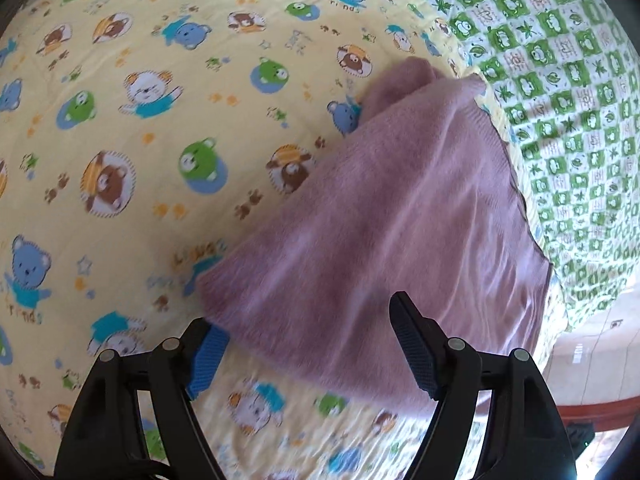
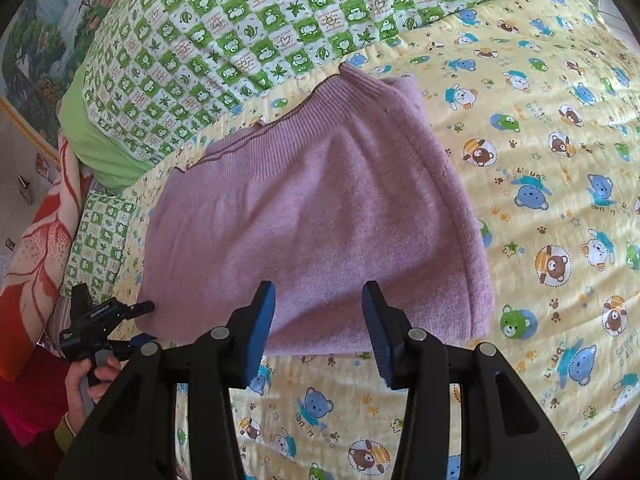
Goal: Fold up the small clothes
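My landmark is the purple sweater (image 2: 316,216), folded into a thick pad and lying flat on the yellow bear-print sheet (image 2: 552,200). My right gripper (image 2: 318,328) hovers at its near folded edge, its blue-padded fingers (image 2: 262,320) spread apart with nothing between them, their tips overlapping that edge in my wrist view; I cannot tell whether they touch the knit. The sweater's ribbed hem runs along its far side, close to the border of the green frog-check quilt (image 2: 248,40), which is bunched up beyond it. To the sweater's right the yellow sheet spreads wide and flat, and in front of the near edge there is more bare sheet under my fingers.

At the sweater's left corner sits my left gripper (image 2: 132,312), held in my left hand (image 2: 90,376). In its own wrist view the left gripper (image 1: 304,344) also stands wide apart, gripping nothing, with one finger (image 1: 208,354) just beside the sweater's (image 1: 384,220) corner and the other over the knit. From there the far side of the sweater meets the quilt (image 1: 560,80), and the sheet (image 1: 120,140) lies broad to the left. A red-orange patterned blanket (image 2: 36,248) is heaped beyond the sweater's left side.
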